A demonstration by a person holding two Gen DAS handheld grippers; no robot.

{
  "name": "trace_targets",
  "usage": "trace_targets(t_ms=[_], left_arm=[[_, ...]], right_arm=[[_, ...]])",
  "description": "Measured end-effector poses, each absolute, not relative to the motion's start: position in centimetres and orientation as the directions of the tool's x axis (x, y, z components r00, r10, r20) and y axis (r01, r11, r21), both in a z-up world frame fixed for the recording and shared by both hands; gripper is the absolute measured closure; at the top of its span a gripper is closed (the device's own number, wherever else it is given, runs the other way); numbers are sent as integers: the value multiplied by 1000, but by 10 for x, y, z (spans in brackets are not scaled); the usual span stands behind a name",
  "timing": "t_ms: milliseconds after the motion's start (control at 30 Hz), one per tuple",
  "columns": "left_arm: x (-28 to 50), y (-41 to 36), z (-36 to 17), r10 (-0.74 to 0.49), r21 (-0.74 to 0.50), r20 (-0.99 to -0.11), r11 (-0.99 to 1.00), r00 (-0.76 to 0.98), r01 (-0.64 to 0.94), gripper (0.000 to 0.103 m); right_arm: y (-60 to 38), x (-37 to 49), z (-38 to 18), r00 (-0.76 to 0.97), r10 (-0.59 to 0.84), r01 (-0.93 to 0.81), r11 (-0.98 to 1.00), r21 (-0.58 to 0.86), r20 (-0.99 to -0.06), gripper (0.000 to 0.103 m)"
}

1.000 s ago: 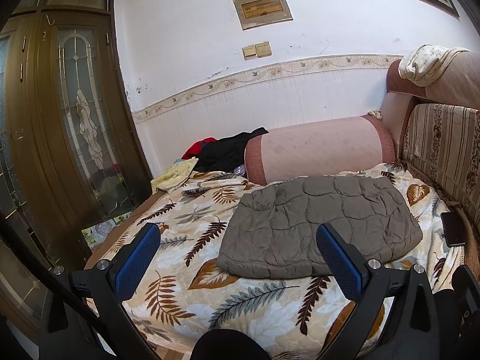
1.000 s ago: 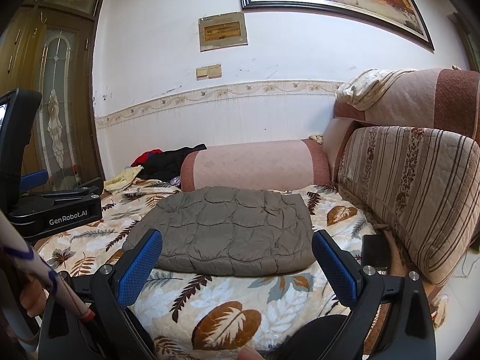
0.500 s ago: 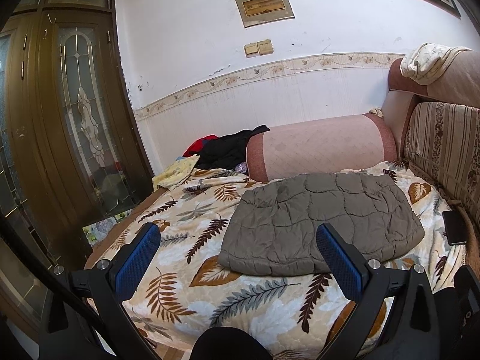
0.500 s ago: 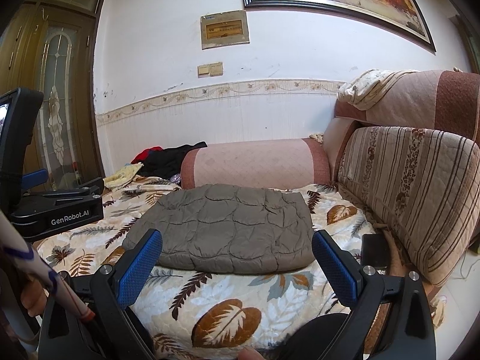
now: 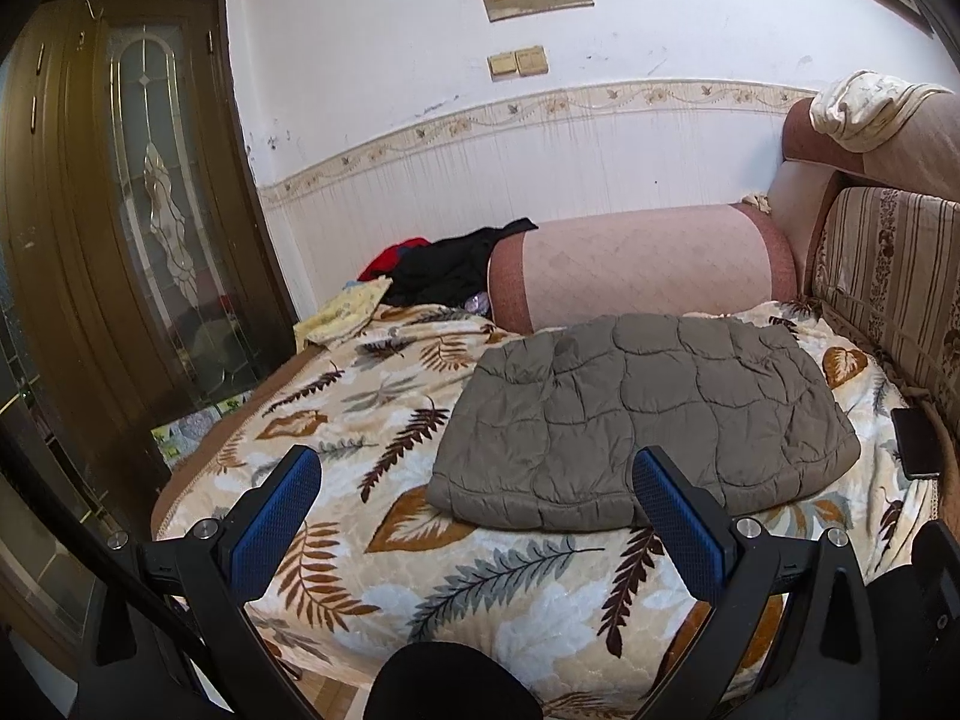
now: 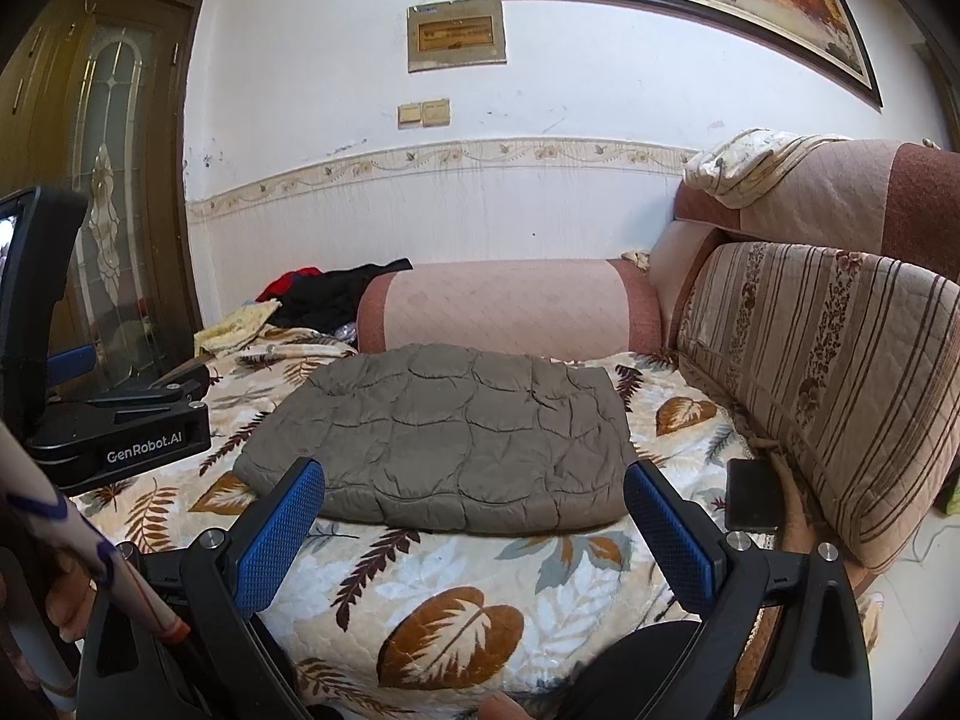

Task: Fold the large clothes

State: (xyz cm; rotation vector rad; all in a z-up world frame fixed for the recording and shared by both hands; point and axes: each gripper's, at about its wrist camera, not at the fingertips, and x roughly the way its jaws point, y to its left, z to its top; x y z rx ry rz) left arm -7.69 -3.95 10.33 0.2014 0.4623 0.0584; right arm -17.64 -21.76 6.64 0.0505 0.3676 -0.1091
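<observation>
While both claws hang wide open and empty, the quilted jacket (image 5: 642, 420) sits folded mid-bed

Left gripper (image 5: 474, 516) and right gripper (image 6: 474, 528) hover short of it; pinch 1 layer only and this puffy bundle could spring apart across the leaf-print bedspread (image 6: 456, 612)

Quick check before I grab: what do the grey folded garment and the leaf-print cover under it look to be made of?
Grey folded garment: looks like padded synthetic shell, matte with a slight sheen; curved quilting seams and a puffy edge suggest filling. Leaf-print cover: seemingly plush or quilted fabric, softly glossy, with a stitched texture. Neither fibre can be confirmed by sight. Both grippers, left and right, are open and clear of the cloth.
</observation>
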Motion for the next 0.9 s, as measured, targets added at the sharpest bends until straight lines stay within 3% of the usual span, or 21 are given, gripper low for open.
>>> trace_targets(t_ms=[733,900], left_arm=[[-43,-17,81,104,159,-501,987,859,-26,0],[-39,-5,81,49,96,-519,995,853,2,0]], right_arm=[[-200,-139,49,895,-115,114,993,-28,-431,1],[-203,-135,47,895,-104,106,994,-19,-433,1]])
